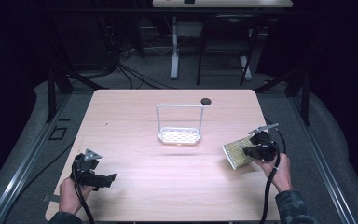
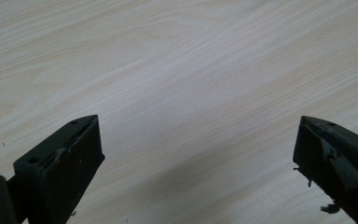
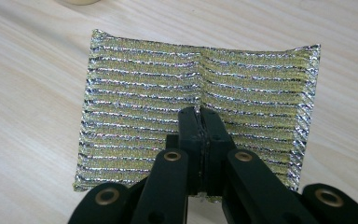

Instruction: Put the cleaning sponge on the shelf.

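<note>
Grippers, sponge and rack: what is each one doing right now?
Left gripper: open, holding nothing, over bare table.
Right gripper: shut on the sponge.
Sponge: pinched at one edge, creased at the pinch, held above the table.
Rack: upright at the table's middle, nothing in it.

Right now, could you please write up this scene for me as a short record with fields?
Surface: wooden table
Centre of table: white rack with a tall handle and a perforated base, standing upright
Far edge: small dark round spot, too small to identify
Right gripper: jaws shut on a gold and silver scouring pad, pinching its near edge
Pad position: held at the right side of the table, apart from the rack
Left gripper: jaws wide open, nothing between them, above bare wood at the near left
</note>
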A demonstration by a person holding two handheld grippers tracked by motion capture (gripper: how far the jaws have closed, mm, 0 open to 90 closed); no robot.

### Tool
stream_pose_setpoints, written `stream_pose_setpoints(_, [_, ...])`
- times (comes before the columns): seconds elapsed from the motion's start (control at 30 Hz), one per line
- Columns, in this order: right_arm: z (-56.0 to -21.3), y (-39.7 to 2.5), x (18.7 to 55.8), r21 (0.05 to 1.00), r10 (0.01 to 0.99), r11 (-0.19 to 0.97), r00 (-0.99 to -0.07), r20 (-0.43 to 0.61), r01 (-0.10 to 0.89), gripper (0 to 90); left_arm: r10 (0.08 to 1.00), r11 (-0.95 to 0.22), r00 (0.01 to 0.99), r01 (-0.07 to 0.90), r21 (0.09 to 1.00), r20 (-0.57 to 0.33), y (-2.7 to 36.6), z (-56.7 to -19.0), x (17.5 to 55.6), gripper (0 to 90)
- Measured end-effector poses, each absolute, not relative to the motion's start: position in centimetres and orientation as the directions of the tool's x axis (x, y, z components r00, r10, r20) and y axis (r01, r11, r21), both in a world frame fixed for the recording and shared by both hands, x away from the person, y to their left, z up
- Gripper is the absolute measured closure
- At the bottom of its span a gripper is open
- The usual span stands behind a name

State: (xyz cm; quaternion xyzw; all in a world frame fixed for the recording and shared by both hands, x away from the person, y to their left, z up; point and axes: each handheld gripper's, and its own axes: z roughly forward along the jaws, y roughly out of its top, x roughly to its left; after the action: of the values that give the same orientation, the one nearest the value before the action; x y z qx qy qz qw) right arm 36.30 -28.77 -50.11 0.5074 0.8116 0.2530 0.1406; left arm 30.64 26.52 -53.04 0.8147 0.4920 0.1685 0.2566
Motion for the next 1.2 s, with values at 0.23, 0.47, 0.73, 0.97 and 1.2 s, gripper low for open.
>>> stream_pose_setpoints(0.23, [-50.1, -28.3, 35.8, 0.56, 0.891, 0.351, -0.451, 0.045, 0.75, 89.6, 0.888, -0.387, 0.459, 0.711, 0.588, 0.029, 26.5, -52.9, 30.4, 0.4])
stream_pose_setpoints(0.47, [-49.7, -27.0, 35.6, 0.575, 0.88, 0.355, -0.471, 0.06, 0.737, 89.5, 0.89, -0.381, 0.455, 0.711, 0.591, 0.026, 26.6, -52.9, 30.5, 0.3])
stream_pose_setpoints(0.73, [-49.6, -25.6, 35.3, 0.575, 0.865, 0.379, -0.498, 0.059, 0.725, 89.4, 0.891, -0.377, 0.453, 0.71, 0.595, 0.025, 26.6, -52.8, 30.5, 0.3])
stream_pose_setpoints(0.97, [-49.7, -24.9, 35.0, 0.579, 0.864, 0.366, -0.498, 0.08, 0.728, 89.4, 0.887, -0.386, 0.462, 0.71, 0.589, 0.024, 26.5, -52.9, 30.6, 0.4])
stream_pose_setpoints(1.2, [-49.6, -23.7, 34.9, 0.586, 0.863, 0.341, -0.492, 0.115, 0.735, 89.4, 0.889, -0.381, 0.458, 0.71, 0.592, 0.023, 26.4, -52.9, 30.7, 0.8])
